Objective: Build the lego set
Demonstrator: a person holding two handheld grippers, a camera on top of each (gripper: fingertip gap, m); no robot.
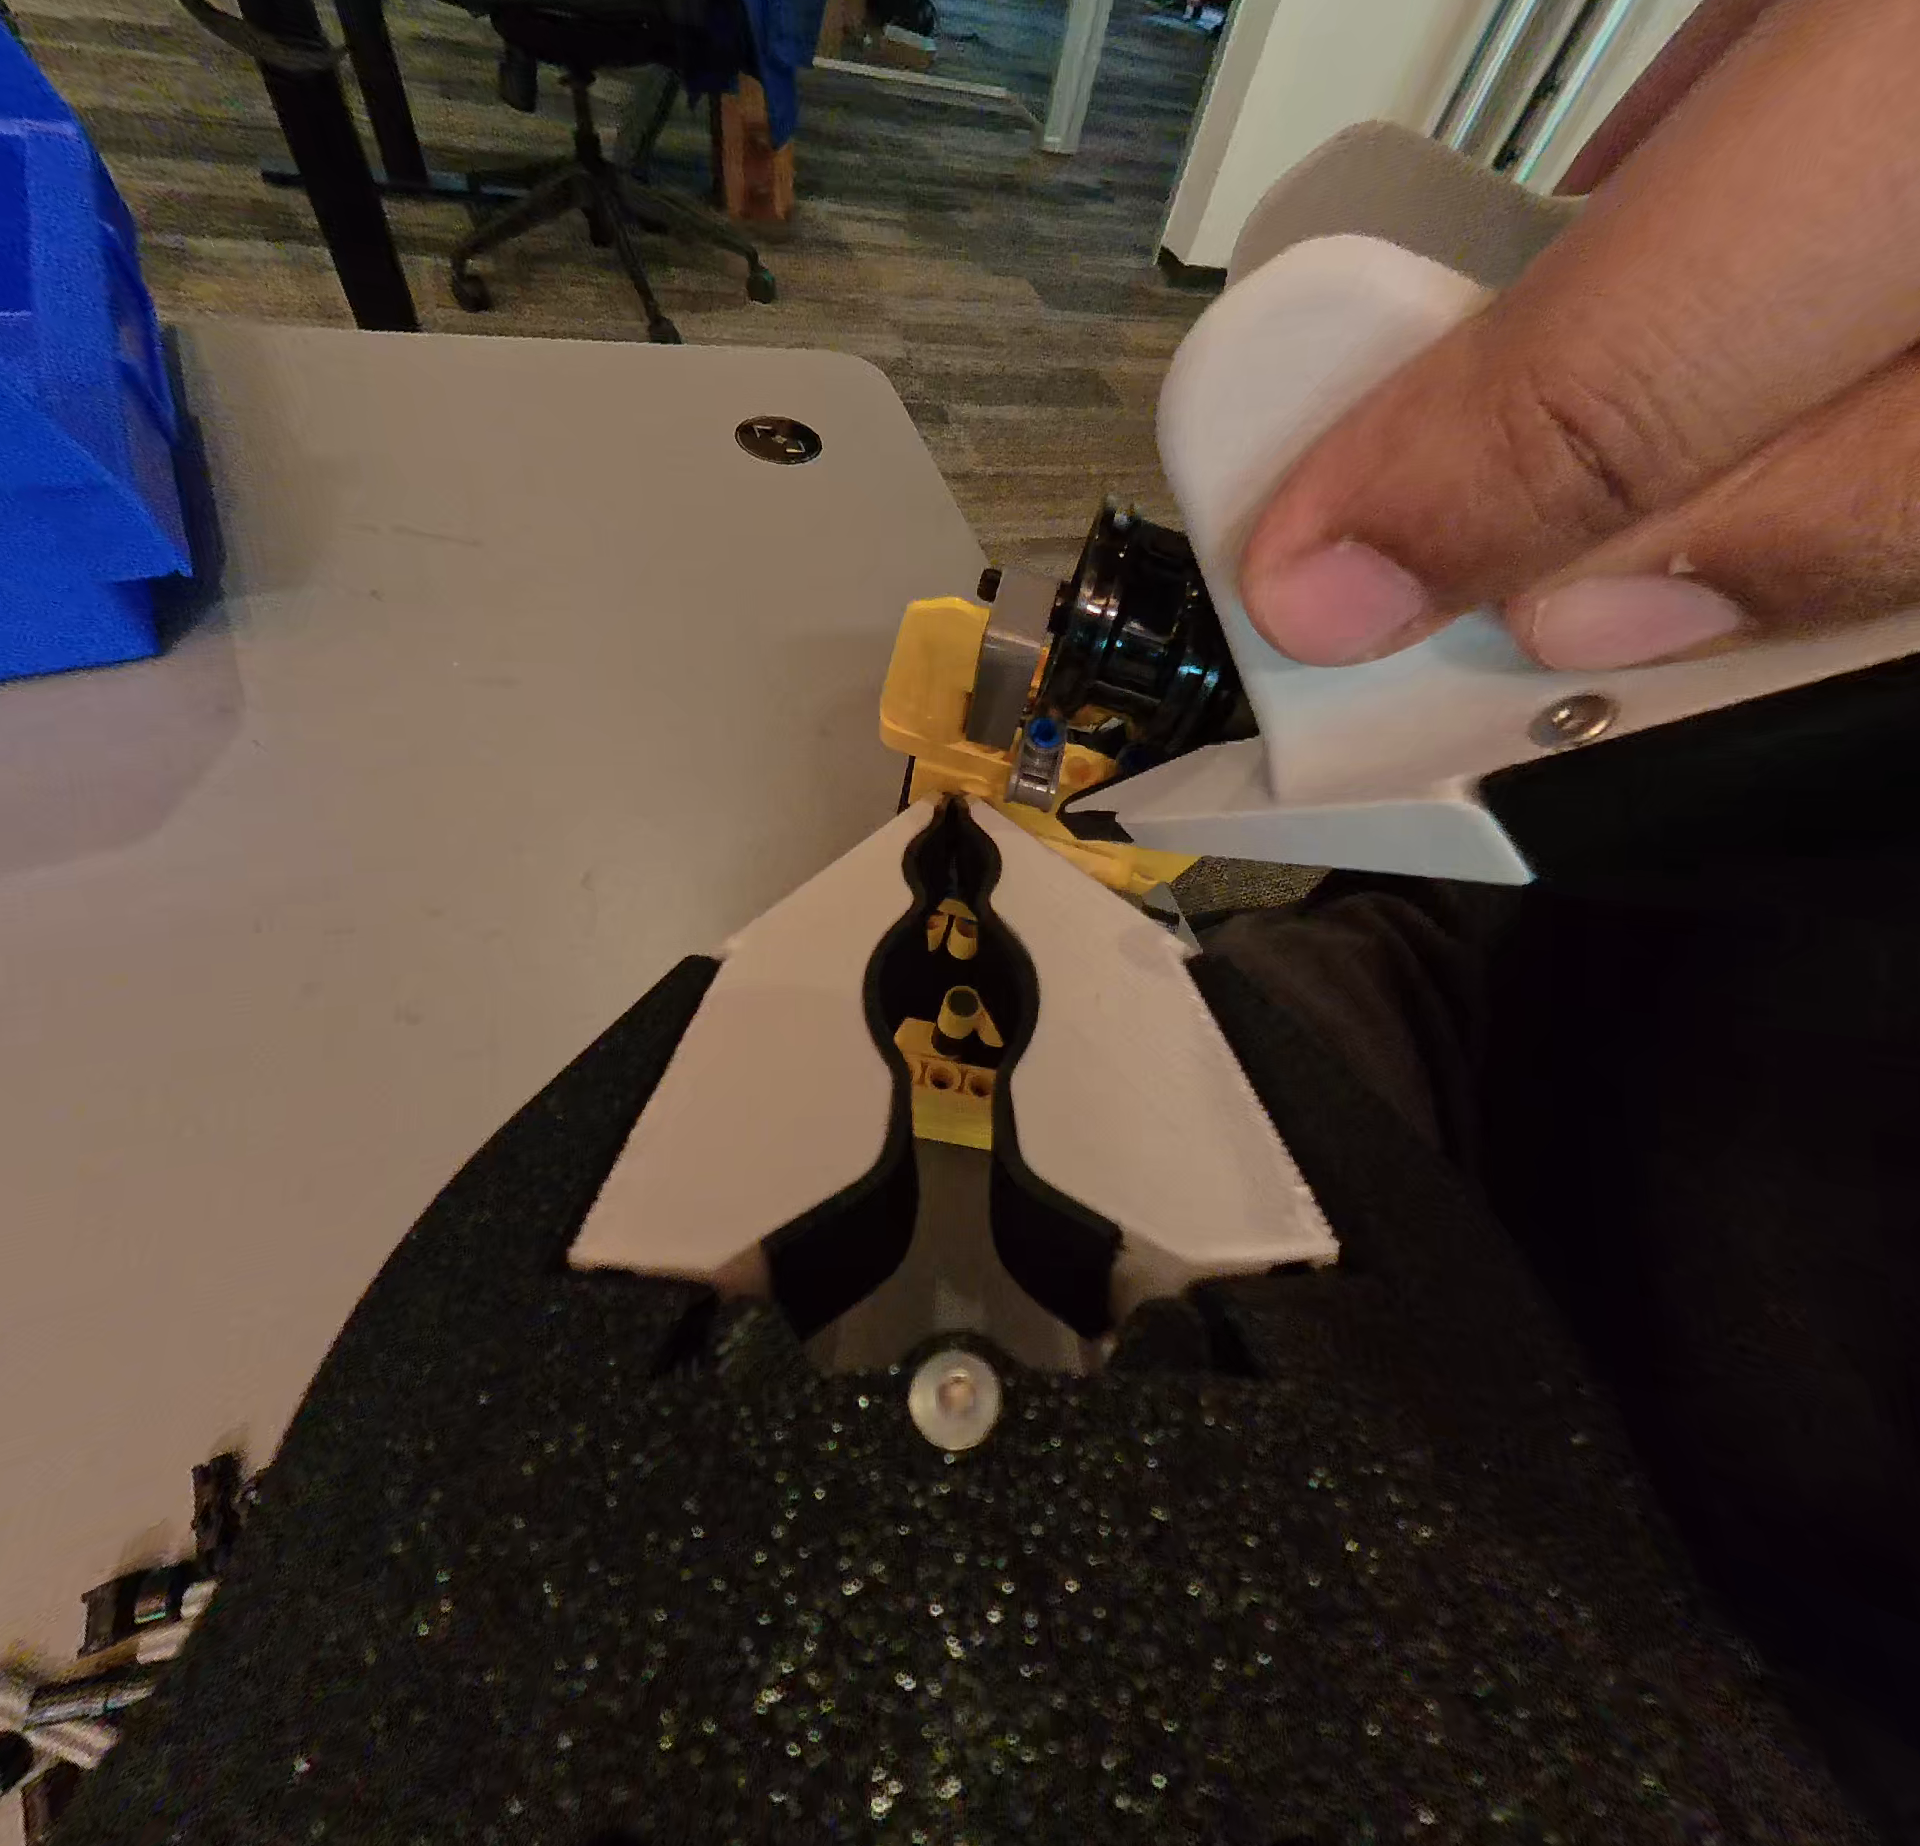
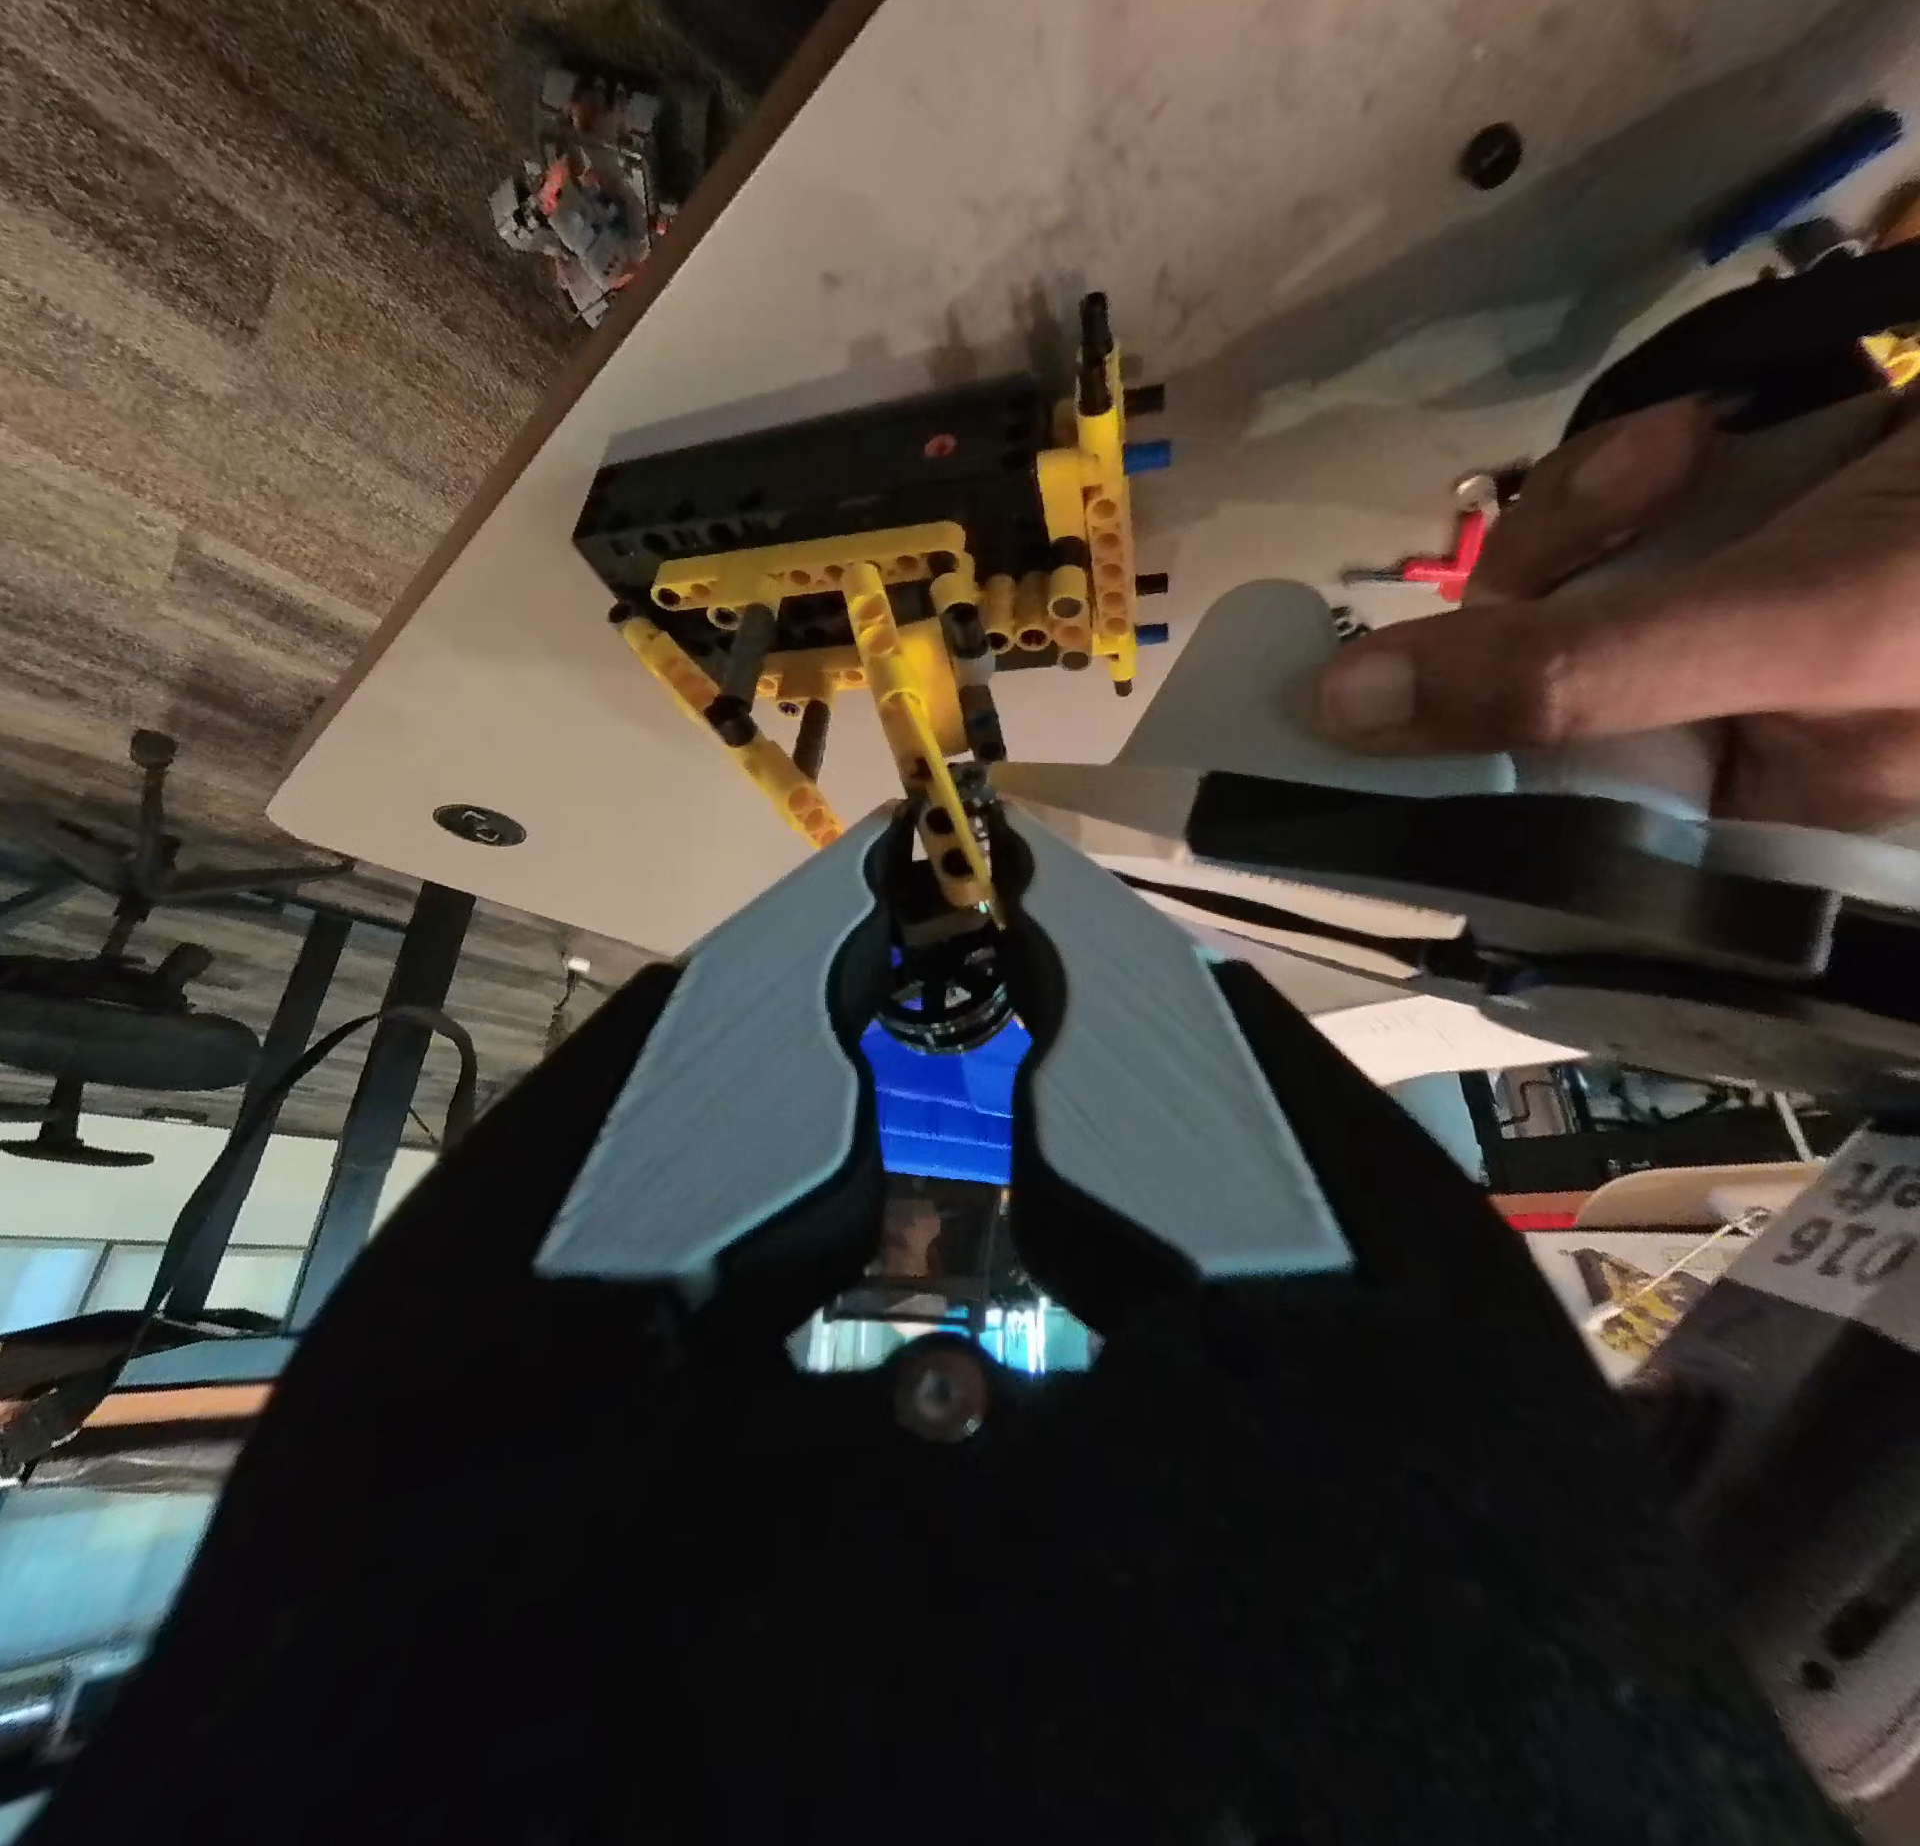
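Note:
A yellow and black building-brick model (image 1: 935, 674) with a black wheel (image 1: 1132, 622) hangs at the right edge of the white table (image 1: 468, 757). My left gripper (image 1: 951, 807) is shut, its white fingertips pinching a yellow part of the model. More yellow pieces show between its fingers. My right gripper (image 1: 1091, 814), held by a hand (image 1: 1610, 425), comes in from the right and meets the model at the same spot. In the right wrist view my right gripper (image 2: 940, 814) is shut on a yellow beam (image 2: 914, 716) of the model (image 2: 810, 508). The left gripper (image 2: 997, 773) is beside it.
A blue bin (image 1: 73, 394) stands at the table's left. An office chair (image 1: 603, 134) and desk legs are behind. A black grommet (image 1: 777, 439) sits in the tabletop. Loose red (image 2: 1455, 560) and blue (image 2: 1797, 186) pieces lie on the table. Another brick model (image 2: 582, 196) is on the carpet. Only a small space, under 4 cm, lies between the two pairs of fingers.

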